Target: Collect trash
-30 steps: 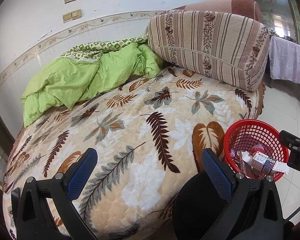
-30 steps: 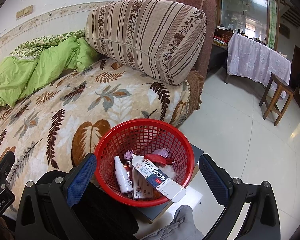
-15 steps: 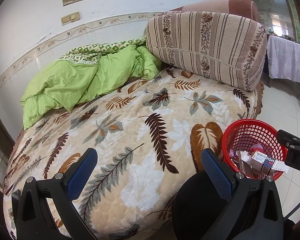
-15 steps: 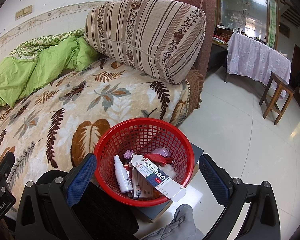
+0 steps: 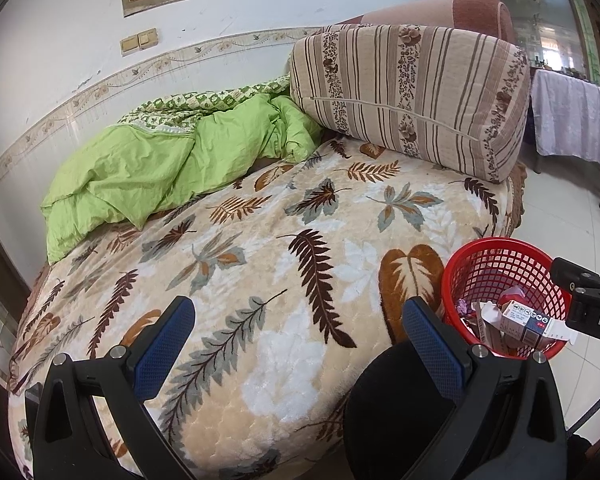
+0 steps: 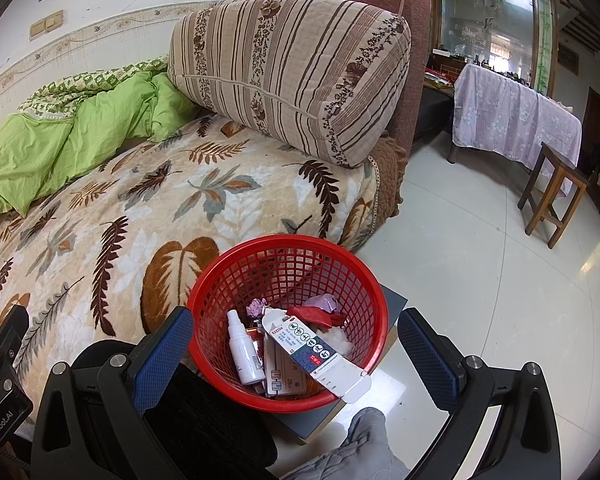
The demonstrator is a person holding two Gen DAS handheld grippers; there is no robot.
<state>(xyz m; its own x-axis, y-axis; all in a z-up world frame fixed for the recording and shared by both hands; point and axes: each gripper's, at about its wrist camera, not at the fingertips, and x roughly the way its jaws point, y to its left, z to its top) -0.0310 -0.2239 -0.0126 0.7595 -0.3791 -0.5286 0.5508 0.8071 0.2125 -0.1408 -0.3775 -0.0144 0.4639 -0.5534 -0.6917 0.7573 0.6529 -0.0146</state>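
Ahead of the left gripper (image 5: 298,336) spreads the bed blanket (image 5: 260,264); a rumpled quilt (image 5: 172,164) lies on its far left side against the wall, and a bolster cushion (image 5: 412,96) sits on it far ahead to the right. The basket (image 5: 496,264) stands to that gripper's right, beside the bed edge. From the right gripper (image 6: 296,346), the basket (image 6: 288,264) is directly in front, on a flat board (image 6: 320,416) on the floor. In the basket a spray bottle (image 6: 242,350) lies at left, a long carton (image 6: 312,350) slants across the middle over its near rim, and crumpled wrappers (image 6: 320,304) lie behind. A covered table (image 6: 512,116) stands far right, a stool (image 6: 552,188) before it
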